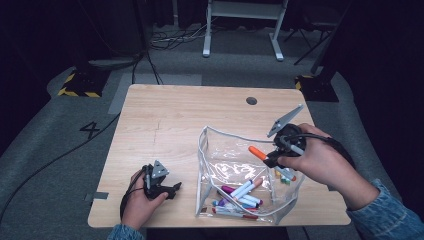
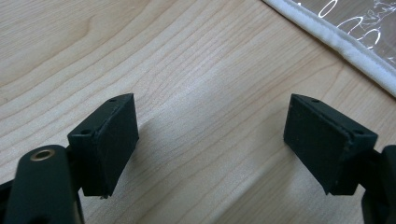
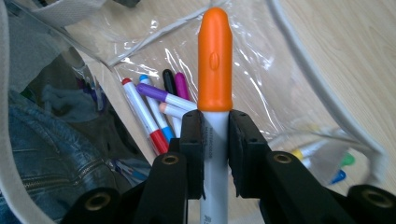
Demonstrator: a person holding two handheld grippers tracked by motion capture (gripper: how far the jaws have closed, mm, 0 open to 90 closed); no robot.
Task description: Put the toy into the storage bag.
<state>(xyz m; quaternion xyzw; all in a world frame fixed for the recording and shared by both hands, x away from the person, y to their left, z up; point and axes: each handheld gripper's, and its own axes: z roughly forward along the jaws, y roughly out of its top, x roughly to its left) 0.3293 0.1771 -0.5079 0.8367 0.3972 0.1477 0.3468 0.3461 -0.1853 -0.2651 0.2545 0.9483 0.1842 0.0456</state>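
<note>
Light wood table (image 1: 165, 125) carries the whole job, and nothing lies on its left or far part. At the near left the left gripper (image 1: 172, 189) rests low on the surface in the person's hand, its jaws spread wide and holding nothing; in the left gripper view bare wood lies between them, with the pouch's white edge (image 2: 345, 46) just beyond. Right of centre, near the front edge, sits the clear plastic pouch (image 1: 220, 165), mouth open. A cluster of markers (image 1: 240, 197) lies loose in its near part, red, blue, purple and pink caps among them, and a few more markers (image 1: 285, 179) sit by its right side. Above the pouch's right half the right gripper (image 1: 270, 159) is clamped on the white barrel of an orange-capped marker (image 3: 215, 60), cap pointing left, held clear of the markers below. Judged from this, the packing is well advanced: most markers are inside, the orange one remains to be released, and the pouch is not yet closed.
</note>
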